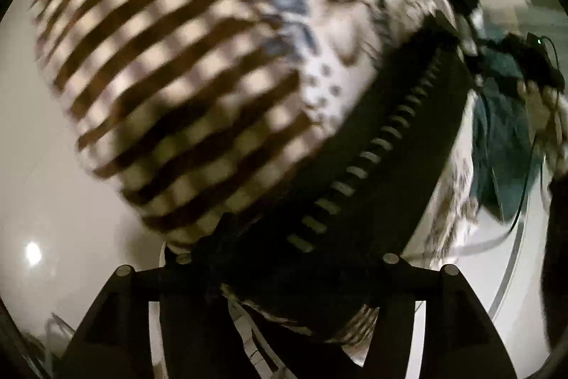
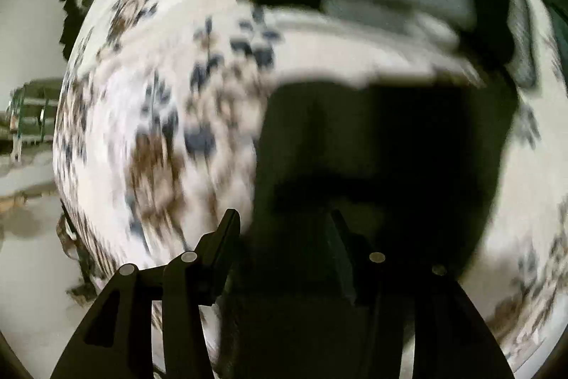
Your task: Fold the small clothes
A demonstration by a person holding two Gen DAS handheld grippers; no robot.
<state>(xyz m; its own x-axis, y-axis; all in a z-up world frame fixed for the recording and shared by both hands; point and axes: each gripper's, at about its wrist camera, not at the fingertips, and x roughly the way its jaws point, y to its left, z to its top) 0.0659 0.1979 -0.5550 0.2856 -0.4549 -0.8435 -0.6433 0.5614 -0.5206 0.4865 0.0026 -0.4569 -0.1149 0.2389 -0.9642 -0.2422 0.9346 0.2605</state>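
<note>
The white cotton garment with brown stripes and blue-brown print (image 1: 184,87) hangs stretched between the 2 grippers; left gripper (image 1: 284,272) pinches its edge; right gripper (image 2: 284,254) seems to pinch it too, though blur hides contact.

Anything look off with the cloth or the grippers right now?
Nothing looks damaged or spilled. Both views are heavily motion-blurred. The patterned garment fills each view, bunched rather than flat, and a black ribbed band crosses the left gripper at a slant. Whether either gripper is shut cannot be told. The right gripper sits mostly in shadow.
</note>
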